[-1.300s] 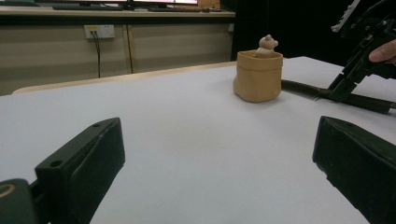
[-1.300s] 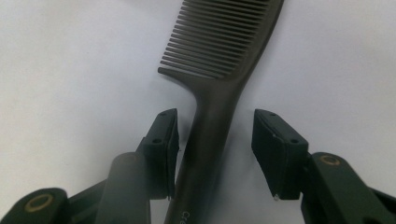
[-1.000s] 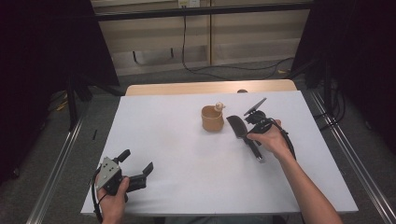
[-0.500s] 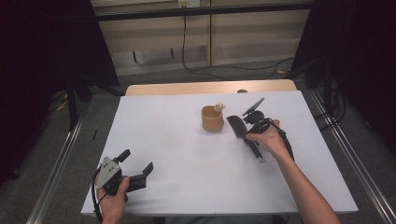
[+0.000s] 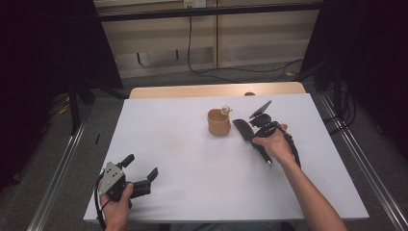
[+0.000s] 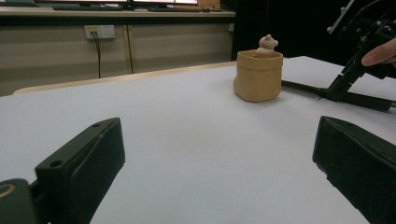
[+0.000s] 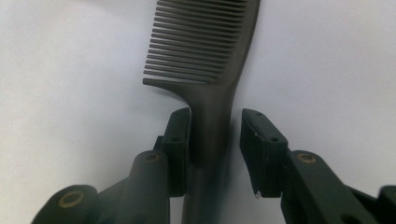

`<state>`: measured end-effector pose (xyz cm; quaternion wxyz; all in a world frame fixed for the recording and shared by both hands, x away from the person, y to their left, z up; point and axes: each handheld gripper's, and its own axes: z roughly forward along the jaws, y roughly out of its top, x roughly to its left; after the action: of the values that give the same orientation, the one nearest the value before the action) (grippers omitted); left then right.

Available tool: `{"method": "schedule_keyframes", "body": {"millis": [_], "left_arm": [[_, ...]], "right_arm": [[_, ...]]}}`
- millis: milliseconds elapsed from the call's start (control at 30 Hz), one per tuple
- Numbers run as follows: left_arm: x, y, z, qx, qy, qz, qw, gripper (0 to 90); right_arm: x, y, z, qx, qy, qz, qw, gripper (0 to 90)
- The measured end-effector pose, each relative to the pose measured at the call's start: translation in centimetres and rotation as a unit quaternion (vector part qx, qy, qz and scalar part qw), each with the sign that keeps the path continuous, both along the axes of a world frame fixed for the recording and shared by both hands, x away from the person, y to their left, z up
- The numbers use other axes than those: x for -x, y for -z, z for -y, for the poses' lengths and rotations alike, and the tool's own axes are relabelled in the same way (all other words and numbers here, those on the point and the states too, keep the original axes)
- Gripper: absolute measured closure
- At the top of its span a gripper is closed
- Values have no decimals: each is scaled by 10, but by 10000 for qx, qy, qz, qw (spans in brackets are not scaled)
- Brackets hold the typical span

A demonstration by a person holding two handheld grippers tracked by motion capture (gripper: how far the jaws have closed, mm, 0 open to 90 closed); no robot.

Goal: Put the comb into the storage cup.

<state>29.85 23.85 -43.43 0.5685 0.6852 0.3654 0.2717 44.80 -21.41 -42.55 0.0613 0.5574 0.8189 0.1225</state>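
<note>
We see the dark plastic comb [image 7: 205, 70] flat on the white table [image 5: 192, 159], right of the tan pot with a small bear figure [image 5: 219, 122]. Its handle sits between the right gripper's [image 7: 215, 140] jaws: one touches, the other stands just off, not clenched. Left gripper [image 5: 137, 174] near-left, jaws spread wide, holding nothing.
</note>
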Motion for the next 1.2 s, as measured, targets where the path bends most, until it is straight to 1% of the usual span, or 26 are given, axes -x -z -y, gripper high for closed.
{"method": "schedule_keyframes", "body": {"millis": [200, 233, 267, 300, 500, 600, 667, 700, 833, 867, 933, 1033, 1067, 1100, 1200], "left_arm": [[0, 0, 0, 8, -6, -8, 10000, 25], [0, 0, 0, 13, -3, -8, 10000, 24], [0, 0, 0, 13, -3, -8, 10000, 24], [0, 0, 0, 4, -2, -6, 10000, 24], [0, 0, 0, -1, -2, 0, 10000, 24], [0, 0, 0, 11, -18, -6, 10000, 25], [0, 0, -1, 10, -18, -11, 10000, 25], [0, 0, -1, 8, -25, -6, 10000, 24], [0, 0, -1, -3, -26, -2, 10000, 24], [0, 0, -1, -1, -25, -4, 10000, 24], [-1, 0, -1, -7, -19, -14, 10000, 24], [0, 0, 0, -6, -4, -1, 10000, 24], [0, 0, 0, -5, -6, 3, 10000, 24], [0, 0, -1, -2, -18, -7, 10000, 24], [-1, 0, -1, -17, -4, -10, 10000, 25]], "right_arm": [[0, 0, 0, 16, 77, 3, 10000, 679], [0, 0, 1, -6, 129, 11, 9999, 715], [0, 0, 1, -6, 129, 11, 9999, 715], [-1, 0, 4, -65, 197, 4, 9998, 724], [0, 0, 4, -68, 217, 26, 9997, 726], [0, 0, 6, -121, 240, 52, 9996, 727], [0, 0, 7, -164, 243, 56, 9996, 727], [1, -1, 9, -253, 164, 70, 9995, 727], [3, -1, 15, -395, 211, 64, 9990, 727], [3, -2, 17, -444, 180, 103, 9988, 727], [4, -4, 19, -505, 224, 183, 9983, 727], [6, -8, 23, -613, 346, 281, 9971, 727], [6, -8, 23, -613, 346, 281, 9971, 727], [7, -9, 24, -683, 335, 324, 9966, 727], [9, -9, 24, -722, 320, 363, 9962, 727]]}}
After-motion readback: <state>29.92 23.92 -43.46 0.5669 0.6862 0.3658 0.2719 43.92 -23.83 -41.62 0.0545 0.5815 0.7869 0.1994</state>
